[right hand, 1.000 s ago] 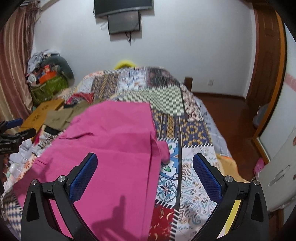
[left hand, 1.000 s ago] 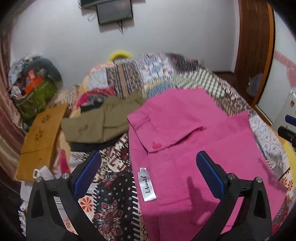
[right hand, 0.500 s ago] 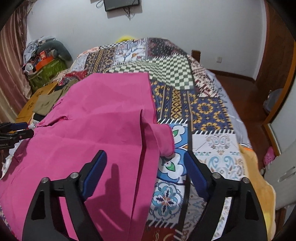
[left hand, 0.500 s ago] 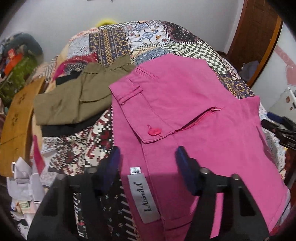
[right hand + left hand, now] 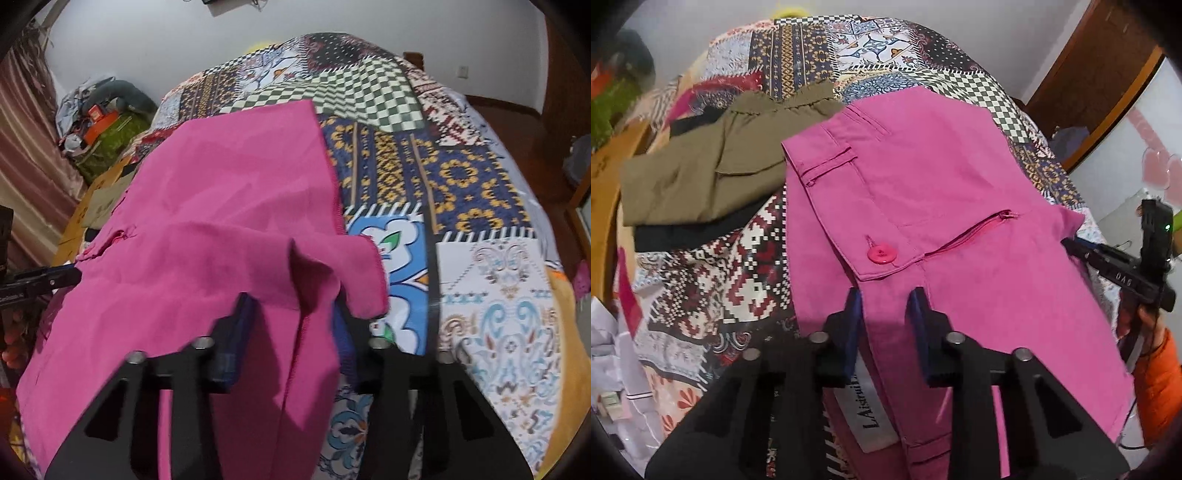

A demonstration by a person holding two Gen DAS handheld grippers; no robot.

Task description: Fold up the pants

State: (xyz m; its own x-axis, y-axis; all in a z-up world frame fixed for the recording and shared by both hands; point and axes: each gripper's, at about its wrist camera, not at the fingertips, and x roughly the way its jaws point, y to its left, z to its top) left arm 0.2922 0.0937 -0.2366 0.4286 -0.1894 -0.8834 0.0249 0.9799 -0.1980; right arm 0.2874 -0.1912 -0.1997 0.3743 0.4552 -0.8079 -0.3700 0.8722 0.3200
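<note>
Left tongs (image 5: 884, 295) pinching pink pants (image 5: 960, 206) at the waistband under the button (image 5: 882, 254); right tongs (image 5: 291, 314) pinching the hem end. Both near-edge grips on the bed (image 5: 461, 177), presumably to lift and fold away.

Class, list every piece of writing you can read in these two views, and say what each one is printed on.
"LAisrui", the rest hidden by the left gripper: white label on the pink pants.
"DAB", possibly: the right gripper, its black body.
Orange box on the far pile: print too blurred to read.
</note>
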